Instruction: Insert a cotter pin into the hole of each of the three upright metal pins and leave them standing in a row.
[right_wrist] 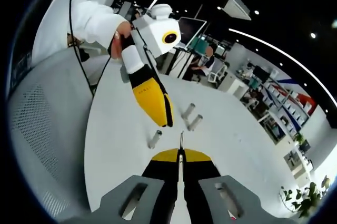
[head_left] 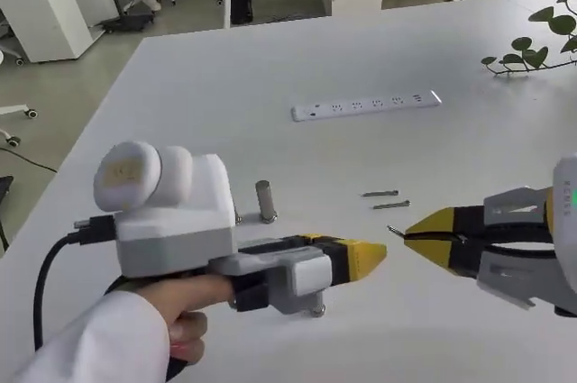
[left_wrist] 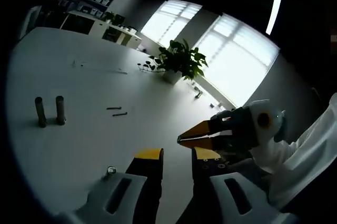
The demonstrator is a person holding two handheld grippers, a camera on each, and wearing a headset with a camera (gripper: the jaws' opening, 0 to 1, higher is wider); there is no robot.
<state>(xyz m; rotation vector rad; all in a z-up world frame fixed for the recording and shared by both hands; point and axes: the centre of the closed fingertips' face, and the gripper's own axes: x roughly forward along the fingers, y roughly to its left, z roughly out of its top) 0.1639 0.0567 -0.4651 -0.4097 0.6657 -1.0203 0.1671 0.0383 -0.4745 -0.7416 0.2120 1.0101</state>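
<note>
Head view: my right gripper (head_left: 410, 234) clamped on cotter pin (head_left: 394, 231), two spare cotter pins (head_left: 385, 199) flat on table (head_left: 225, 86) beyond. Left gripper view: left gripper (left_wrist: 176, 153) jaws apart, empty; two metal pins (left_wrist: 50, 110) upright, third pin (left_wrist: 111, 171) near jaw. Right gripper view: I see held pin pointing toward all three.

Yellow-tipped fingers (head_left: 361, 257), white table (head_left: 270, 68)
</note>
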